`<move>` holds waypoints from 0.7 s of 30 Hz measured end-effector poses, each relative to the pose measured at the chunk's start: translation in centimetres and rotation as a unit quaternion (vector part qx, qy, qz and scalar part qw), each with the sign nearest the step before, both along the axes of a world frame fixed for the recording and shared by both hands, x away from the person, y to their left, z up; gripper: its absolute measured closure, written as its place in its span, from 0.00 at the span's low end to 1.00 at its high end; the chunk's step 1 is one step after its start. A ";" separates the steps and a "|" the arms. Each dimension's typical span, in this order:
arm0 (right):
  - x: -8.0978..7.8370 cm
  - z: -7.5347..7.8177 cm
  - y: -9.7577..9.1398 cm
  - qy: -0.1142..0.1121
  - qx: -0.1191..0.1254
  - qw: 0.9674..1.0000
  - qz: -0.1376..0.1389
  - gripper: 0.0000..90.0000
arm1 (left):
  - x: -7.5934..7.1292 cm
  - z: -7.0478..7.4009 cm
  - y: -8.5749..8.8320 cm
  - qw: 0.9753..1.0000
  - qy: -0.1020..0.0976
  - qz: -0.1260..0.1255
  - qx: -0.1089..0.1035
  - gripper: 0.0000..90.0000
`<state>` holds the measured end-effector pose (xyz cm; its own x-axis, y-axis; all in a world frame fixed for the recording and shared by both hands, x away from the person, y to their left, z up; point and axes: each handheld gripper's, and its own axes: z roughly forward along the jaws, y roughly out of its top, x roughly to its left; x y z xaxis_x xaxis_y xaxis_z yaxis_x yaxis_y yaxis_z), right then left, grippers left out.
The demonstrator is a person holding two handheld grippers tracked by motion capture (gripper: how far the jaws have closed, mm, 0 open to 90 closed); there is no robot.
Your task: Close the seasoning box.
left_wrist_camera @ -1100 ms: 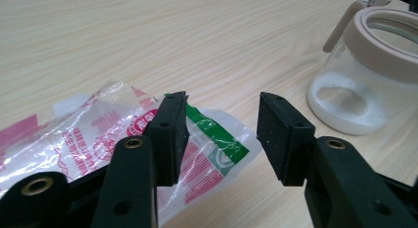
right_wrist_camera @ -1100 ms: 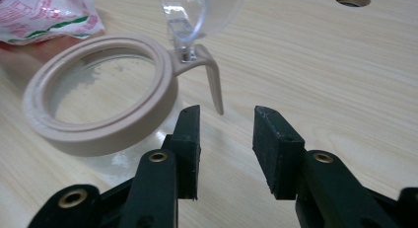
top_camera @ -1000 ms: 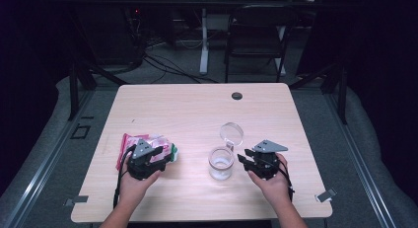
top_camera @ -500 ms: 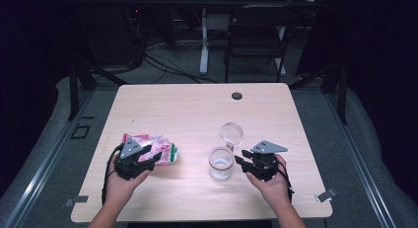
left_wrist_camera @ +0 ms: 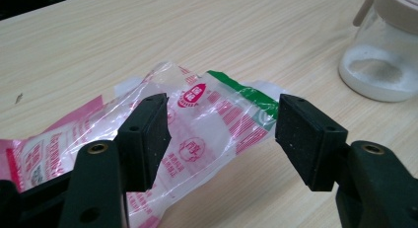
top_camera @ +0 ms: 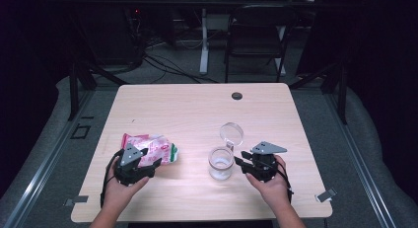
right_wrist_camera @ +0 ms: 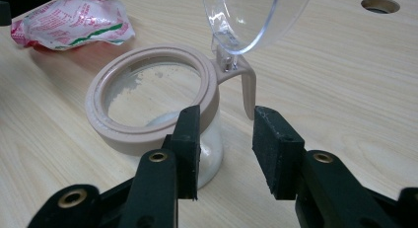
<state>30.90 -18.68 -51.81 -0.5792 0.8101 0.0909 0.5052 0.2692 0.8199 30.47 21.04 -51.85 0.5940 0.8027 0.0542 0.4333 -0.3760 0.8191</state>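
Since the earlier frame the left gripper (top_camera: 148,164) has slid back toward the table's (top_camera: 197,109) near-left edge, jaws just opening w/ the plastic packet (left_wrist_camera: 207,119) lying loose between them, released. Right gripper (top_camera: 241,163), near the front edge right of centre, sits unclenched w/ one pad just beside the glass jar (top_camera: 220,163), not gripping. Jar's clear lid (top_camera: 231,134) stands flipped open on its far side.

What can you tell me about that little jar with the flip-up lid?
The jar is clear, glass-like, with a beige ring around its mouth and a beige hinge tab. Its clear round lid stands flipped open. White powder covers the bottom. It stands upright on the wooden table. The right hand-held gripper sits open beside it, one pad close against its side.
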 end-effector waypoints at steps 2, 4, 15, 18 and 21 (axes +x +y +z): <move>-0.1 0.0 -0.1 -0.002 0.002 1.000 -0.003 0.70 | 0.0 -0.2 -0.4 1.000 -0.001 -0.008 0.009 0.41; -0.1 0.0 -0.2 -0.003 0.005 1.000 -0.003 0.70 | 0.0 -0.4 -0.8 1.000 0.000 -0.014 0.019 0.40; -0.5 -0.2 -0.5 -0.003 0.004 1.000 -0.005 0.69 | 0.4 -2.0 -3.2 0.997 0.018 -0.036 0.060 0.36; -0.6 -0.2 -0.6 -0.004 0.002 1.000 -0.008 0.68 | 0.4 -2.3 -3.8 0.996 0.012 -0.034 0.079 0.36; -0.7 -0.2 -0.7 -0.002 0.002 1.000 -0.011 0.68 | 0.7 -2.7 -4.1 0.995 0.004 -0.032 0.097 0.36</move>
<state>30.20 -19.39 -52.04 -0.5617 0.8223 0.0911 0.5073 0.2554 0.8231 31.16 16.89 -54.54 0.6440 0.7389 0.1983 0.4107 -0.5526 0.7252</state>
